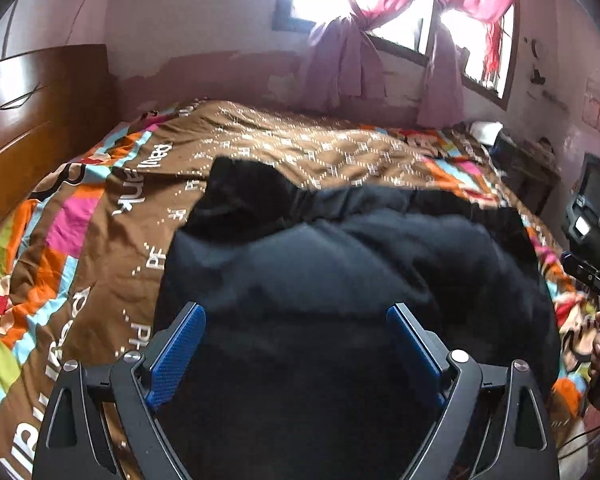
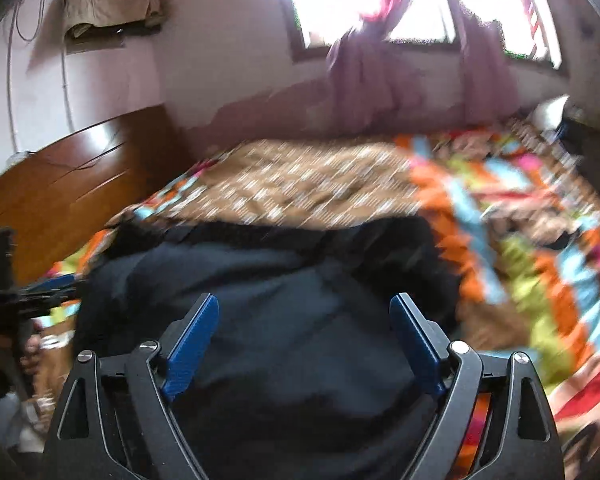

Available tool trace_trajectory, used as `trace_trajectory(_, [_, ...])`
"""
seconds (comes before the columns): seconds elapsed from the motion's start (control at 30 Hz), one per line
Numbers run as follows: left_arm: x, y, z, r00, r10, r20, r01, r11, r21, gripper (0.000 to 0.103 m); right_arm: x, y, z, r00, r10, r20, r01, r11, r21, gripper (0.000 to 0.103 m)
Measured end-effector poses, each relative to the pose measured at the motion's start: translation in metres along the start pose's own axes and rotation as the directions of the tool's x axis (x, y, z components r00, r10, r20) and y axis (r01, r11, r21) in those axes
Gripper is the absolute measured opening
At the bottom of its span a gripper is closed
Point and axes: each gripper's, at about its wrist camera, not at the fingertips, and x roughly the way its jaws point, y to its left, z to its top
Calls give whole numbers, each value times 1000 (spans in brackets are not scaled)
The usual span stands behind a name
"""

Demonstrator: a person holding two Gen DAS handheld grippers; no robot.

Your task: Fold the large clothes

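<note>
A large dark navy padded garment lies bunched on the bed, with a black furry part at its far left end. My left gripper hovers over the near part of it, blue pads wide apart and nothing pinched between them. In the right wrist view the same dark garment fills the lower middle. My right gripper stands open above it, its pads clear of the cloth. The other gripper shows at the left edge there, and at the right edge of the left wrist view, the right gripper with a hand on it.
The bed wears a brown quilt with bright multicoloured borders. A wooden headboard stands at the left. Pink curtains hang at the windows behind. A dark stand with a small screen sits beyond the bed's right side.
</note>
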Motion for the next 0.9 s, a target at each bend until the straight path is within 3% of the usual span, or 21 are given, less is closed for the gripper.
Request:
trace_trajectory(0.1, [3, 3, -10, 1000, 15, -10, -15, 1000, 25, 91, 22, 10, -18, 993, 110, -49, -105, 990, 93, 84])
trace_trajectory(0.2, [10, 9, -13, 1000, 25, -17, -25, 999, 32, 91, 50, 28, -32, 987, 149, -63, -136, 976, 169, 84])
trace_trajectory(0.37, [33, -2, -5, 997, 78, 0, -78, 992, 98, 91, 80, 42, -37, 995, -52, -88, 62, 992, 108, 84])
trace_trajectory(0.53, [64, -22, 10, 995, 98, 26, -101, 985, 142, 95, 99, 8, -26, 973, -203, -107, 211, 975, 70, 84])
trace_trajectory(0.7, [92, -25, 31, 995, 101, -6, -100, 990, 96, 96, 117, -35, -3, 963, -211, -165, 221, 974, 43, 85])
trace_trajectory(0.77, [108, -23, 35, 994, 106, -38, -101, 990, 100, 103, 130, -40, 6, 960, -197, -199, 200, 980, -6, 90])
trace_trajectory(0.9, [131, -14, 38, 994, 61, -95, -55, 996, 69, 103, 155, -47, 19, 957, -180, -229, 171, 983, -60, 102])
